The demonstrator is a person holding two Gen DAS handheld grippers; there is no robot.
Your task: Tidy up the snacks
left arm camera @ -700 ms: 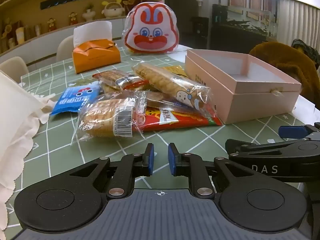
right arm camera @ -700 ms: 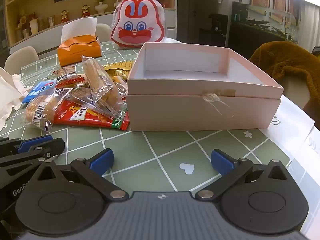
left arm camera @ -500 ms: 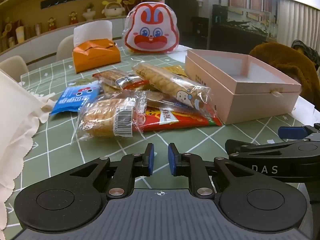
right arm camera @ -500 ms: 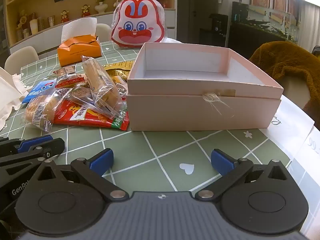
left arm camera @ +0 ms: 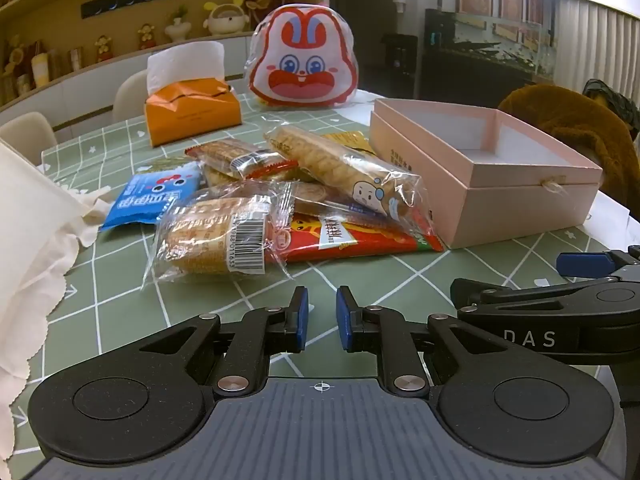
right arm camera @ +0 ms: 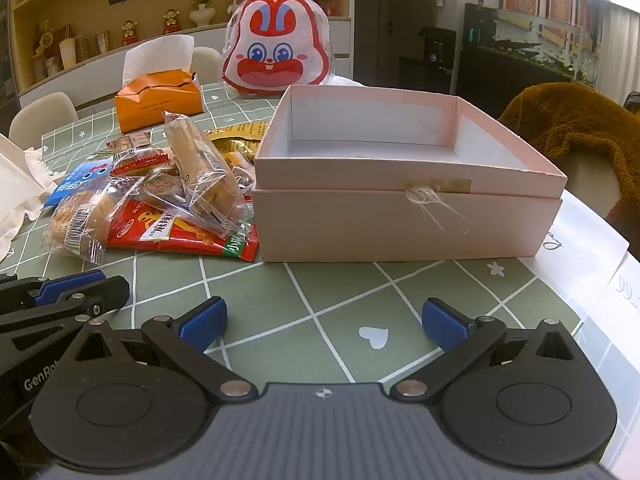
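Observation:
A pile of wrapped snacks lies on the green checked tablecloth: a clear pack of biscuits with a barcode (left arm camera: 216,236), a long clear cracker pack (left arm camera: 344,168), a red flat packet (left arm camera: 352,236) and a blue packet (left arm camera: 154,196). The pile also shows in the right wrist view (right arm camera: 160,204). An open, empty pink box (right arm camera: 404,196) stands to the right of the pile (left arm camera: 480,168). My left gripper (left arm camera: 319,316) is nearly shut and empty, low over the table just short of the pile. My right gripper (right arm camera: 324,320) is wide open and empty, in front of the box.
An orange tissue box (left arm camera: 192,108) and a red-and-white rabbit bag (left arm camera: 302,68) stand at the back of the table. White cloth (left arm camera: 28,240) lies at the left edge. White paper (right arm camera: 592,264) lies right of the box. A brown furry thing (right arm camera: 576,128) sits beyond it.

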